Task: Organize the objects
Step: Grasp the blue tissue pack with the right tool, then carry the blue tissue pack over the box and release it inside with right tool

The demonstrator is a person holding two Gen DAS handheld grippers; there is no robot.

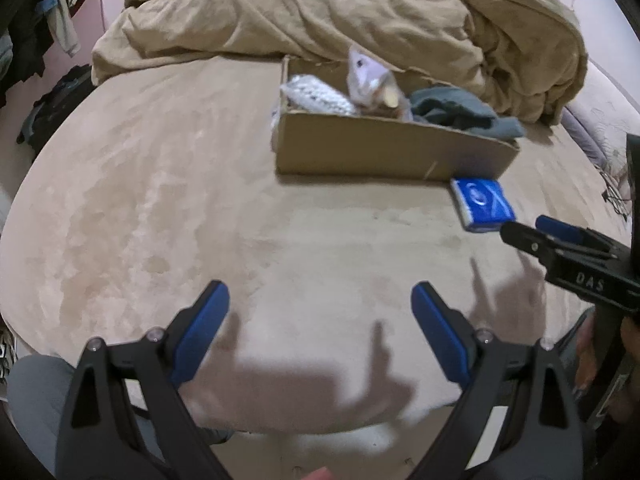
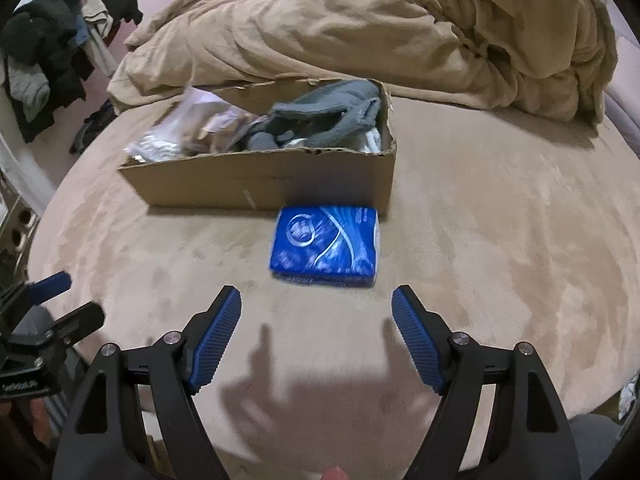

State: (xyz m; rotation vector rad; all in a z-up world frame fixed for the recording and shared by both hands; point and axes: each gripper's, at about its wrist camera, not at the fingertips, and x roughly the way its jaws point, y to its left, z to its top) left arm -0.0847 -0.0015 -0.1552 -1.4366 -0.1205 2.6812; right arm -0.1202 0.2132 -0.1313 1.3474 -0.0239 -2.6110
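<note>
A blue plastic-wrapped packet lies flat on the beige bed, just in front of an open cardboard box. My right gripper hovers right behind the packet, open, with nothing between its blue pads. In the left wrist view the packet sits at the box's right corner. My left gripper is open over bare bedcover, well short of the box. Inside the box are a grey cloth, a crinkled plastic bag and a white knitted piece.
A rumpled tan blanket is piled along the far side of the bed behind the box. Dark clothes hang at the left by the pink wall. The bed's rounded edge drops off at the left and near sides.
</note>
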